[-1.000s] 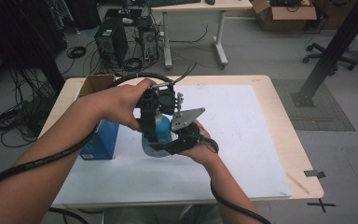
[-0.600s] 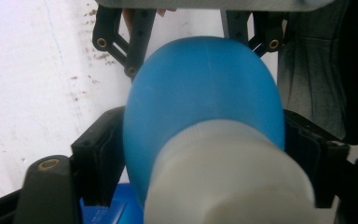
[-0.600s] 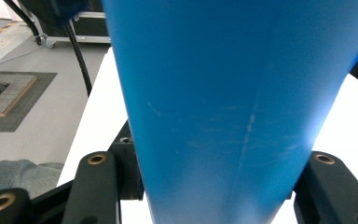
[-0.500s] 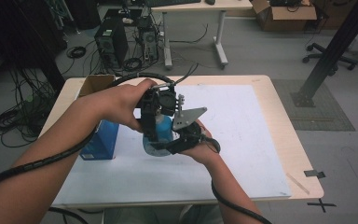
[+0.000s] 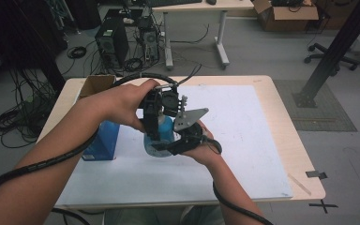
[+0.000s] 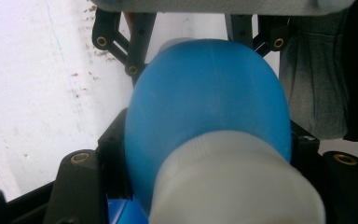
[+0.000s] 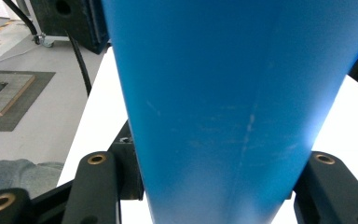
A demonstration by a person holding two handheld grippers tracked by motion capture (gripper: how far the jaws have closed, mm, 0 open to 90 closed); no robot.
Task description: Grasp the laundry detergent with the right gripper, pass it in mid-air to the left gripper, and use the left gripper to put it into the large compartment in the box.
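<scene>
My right gripper (image 5: 168,146) is clamped on the body of the blue bottle (image 5: 161,136), its jaws pressed against both sides of the blue wall as its own view shows (image 7: 242,116). I judge that grip is there to keep the bottle from turning or tipping while the other hand works at the top. My left gripper (image 5: 155,123) comes down from above onto the upper end of that bottle, and its jaws have just been closing; in the left gripper view the white cap (image 6: 235,182) and the rounded blue shoulder (image 6: 205,93) sit right between the black jaws, which now pinch them from both sides. That looks to me like a hold for twisting the cap, one tool steadying and one tool turning, though I can't see any thread or gap to say how far along it is.

The bottle is held over the white sheet (image 5: 243,140), near that sheet's left half and towards its near edge; whether its base touches the sheet I cannot tell, since the hands hide it. Just left of the bottle a blue box (image 5: 101,140) stands at the sheet's left border, and beyond the box, at the sheet's far left corner, sits an open cardboard box (image 5: 96,85). All of it rests on the wooden table (image 5: 295,154).

By count: one bottle, one cap, two grippers, one blue box, one cardboard box, one sheet.
</scene>
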